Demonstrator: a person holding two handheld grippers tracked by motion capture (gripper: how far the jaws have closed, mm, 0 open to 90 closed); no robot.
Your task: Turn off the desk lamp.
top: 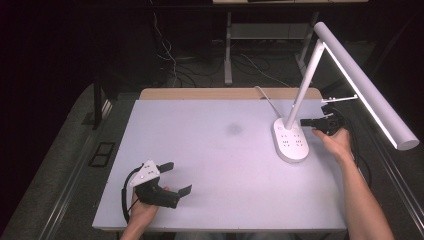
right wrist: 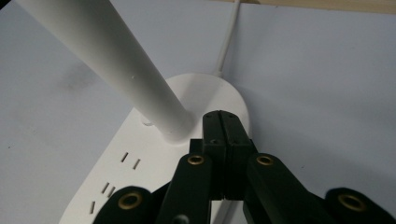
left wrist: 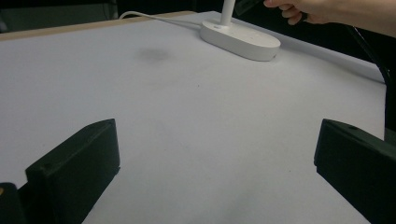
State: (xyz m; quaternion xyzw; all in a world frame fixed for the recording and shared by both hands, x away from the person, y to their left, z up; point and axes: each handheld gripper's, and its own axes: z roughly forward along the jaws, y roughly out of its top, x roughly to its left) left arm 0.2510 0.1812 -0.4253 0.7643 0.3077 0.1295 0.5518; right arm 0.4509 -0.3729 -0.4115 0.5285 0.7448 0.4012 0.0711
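A white desk lamp stands at the table's right, its oval base [top: 290, 141] carrying socket slots, its post [top: 303, 85] leaning up to a long lit head [top: 365, 85]. My right gripper [top: 306, 122] is shut, jaws pressed together with nothing between them, tips just beside the foot of the post above the base [right wrist: 154, 168]; the post [right wrist: 107, 60] crosses the right gripper view. My left gripper [top: 176, 177] rests near the table's front left, jaws wide apart over bare table, with the lamp base [left wrist: 240, 39] far ahead of it.
The lamp's white cord [top: 267, 100] runs from the base to the table's back edge. The white table top [top: 210, 165] has a faint dark smudge [top: 233, 129] near the middle. Cables lie on the floor behind.
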